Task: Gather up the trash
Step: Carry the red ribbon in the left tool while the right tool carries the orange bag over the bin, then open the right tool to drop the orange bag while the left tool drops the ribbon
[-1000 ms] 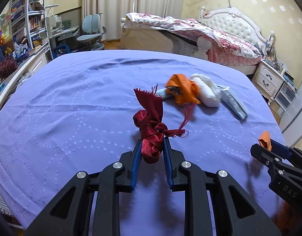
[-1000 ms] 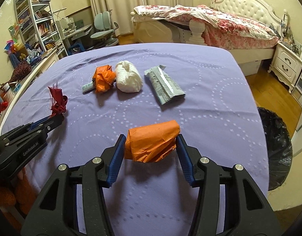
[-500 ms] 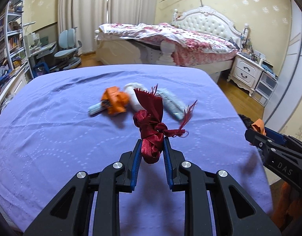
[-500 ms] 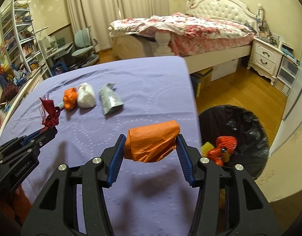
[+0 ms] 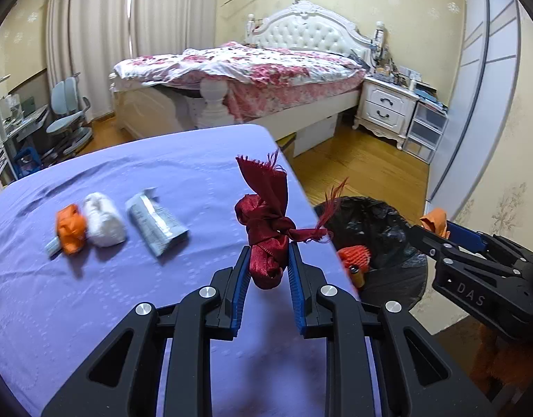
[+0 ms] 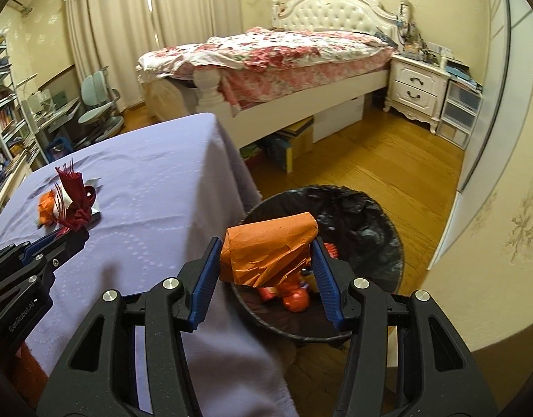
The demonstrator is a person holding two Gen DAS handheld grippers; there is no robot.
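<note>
My left gripper (image 5: 266,264) is shut on a knotted dark red ribbon (image 5: 268,222), held above the right edge of the purple table (image 5: 92,305). My right gripper (image 6: 266,264) is shut on a crumpled orange paper roll (image 6: 266,246), which hangs over the near rim of the black-lined trash bin (image 6: 363,215). Orange and red scraps lie inside the bin. On the table remain an orange paper wad (image 5: 71,229), a white wad (image 5: 103,224) and a silver wrapper (image 5: 157,224). The right gripper (image 5: 440,232) shows at the right in the left wrist view, beside the bin (image 5: 381,229).
The bin stands on the wooden floor just off the table's right edge. Behind it are a bed (image 6: 284,55) with a floral cover, a white nightstand (image 6: 419,87) and storage boxes under the bed. A desk chair (image 5: 68,111) and shelves stand at the left.
Both grippers have swung to the right with their loads, from over the middle of the table to its right edge. The bin has come into view under the right gripper.
</note>
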